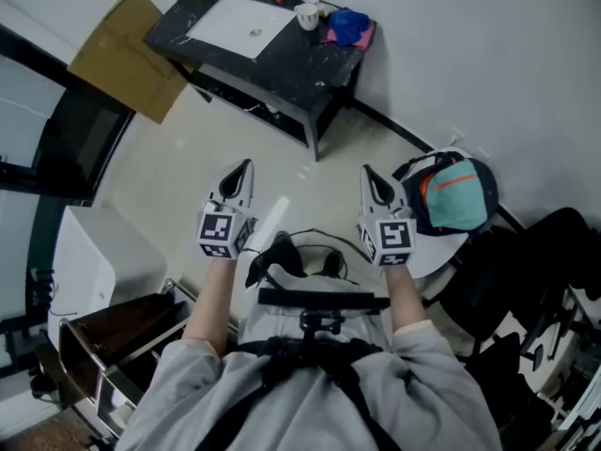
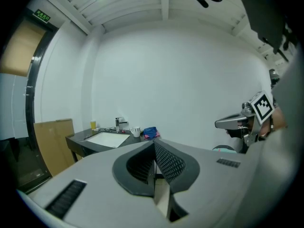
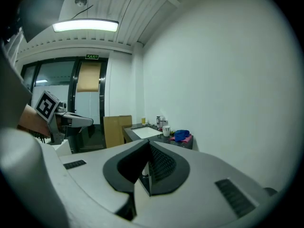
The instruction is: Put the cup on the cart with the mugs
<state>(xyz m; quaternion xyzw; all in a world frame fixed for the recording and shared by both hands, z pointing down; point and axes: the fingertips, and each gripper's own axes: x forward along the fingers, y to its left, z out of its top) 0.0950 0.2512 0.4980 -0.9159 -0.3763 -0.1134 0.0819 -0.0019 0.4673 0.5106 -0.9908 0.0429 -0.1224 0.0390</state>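
head: steeply down from above | gripper views: near-level, forward | shared: distant sink table (image 1: 310, 73)

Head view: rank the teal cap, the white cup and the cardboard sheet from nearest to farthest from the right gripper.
1. The teal cap, just to the right of the right gripper, on the round table.
2. The white cup, ahead on the black sink counter.
3. The cardboard sheet, far to the left, past the counter's end.
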